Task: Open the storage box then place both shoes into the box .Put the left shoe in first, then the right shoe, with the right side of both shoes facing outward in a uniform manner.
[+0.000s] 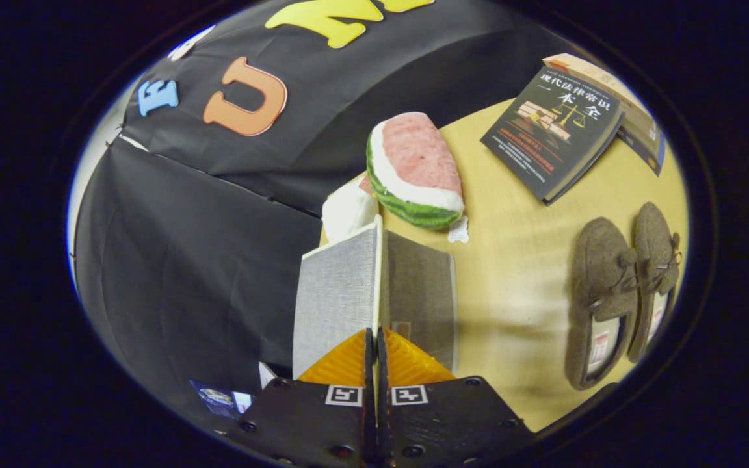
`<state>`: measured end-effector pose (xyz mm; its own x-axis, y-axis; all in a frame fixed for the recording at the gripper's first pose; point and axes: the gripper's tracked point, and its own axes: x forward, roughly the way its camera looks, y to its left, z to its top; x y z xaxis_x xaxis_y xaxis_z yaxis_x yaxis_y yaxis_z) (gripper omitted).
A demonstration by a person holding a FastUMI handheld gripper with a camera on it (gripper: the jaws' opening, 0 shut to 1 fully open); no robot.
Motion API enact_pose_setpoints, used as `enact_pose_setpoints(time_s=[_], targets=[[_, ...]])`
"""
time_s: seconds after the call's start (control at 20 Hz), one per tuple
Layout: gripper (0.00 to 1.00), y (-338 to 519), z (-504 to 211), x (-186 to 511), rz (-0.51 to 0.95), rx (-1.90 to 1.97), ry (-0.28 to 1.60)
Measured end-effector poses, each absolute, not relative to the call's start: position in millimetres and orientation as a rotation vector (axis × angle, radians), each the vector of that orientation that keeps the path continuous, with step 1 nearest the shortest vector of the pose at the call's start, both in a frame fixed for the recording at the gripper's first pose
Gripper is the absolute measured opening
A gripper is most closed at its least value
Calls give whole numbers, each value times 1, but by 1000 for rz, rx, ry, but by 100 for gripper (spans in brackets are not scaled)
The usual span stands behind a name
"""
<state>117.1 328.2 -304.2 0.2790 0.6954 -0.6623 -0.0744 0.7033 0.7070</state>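
In the gripper view, your gripper point(375, 344) has its two fingers drawn almost together, pinching the thin edge of the grey fabric-covered lid point(339, 292) of the storage box point(423, 286), which stands raised on edge just ahead of them. The risk, as I judge it, is that this thin panel slides out of the pinch if you swing it too fast or twist your wrist, and the lid drops back shut; hauling hard could also drag the light box along the tan tabletop point(517, 260). You cannot see into the box from here, since the lid and a dim inner wall hide its floor, so don't assume what it holds. The pair of brown felt slippers point(621, 292) lies side by side on the table, well apart from the box, not yet moved. Beyond the lid sits a plush watermelon slice point(413, 169), and further off a dark paperback book point(553, 130).
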Motion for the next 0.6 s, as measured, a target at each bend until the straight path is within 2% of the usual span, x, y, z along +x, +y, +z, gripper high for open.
enact_pose_setpoints(time_s=[0.2,0.45,0.6], targets=[[3,344,-265,116,590,660,1157],[1,394,-186,108,720,834,1145],[2,433,-169,101,765,755,1141]])
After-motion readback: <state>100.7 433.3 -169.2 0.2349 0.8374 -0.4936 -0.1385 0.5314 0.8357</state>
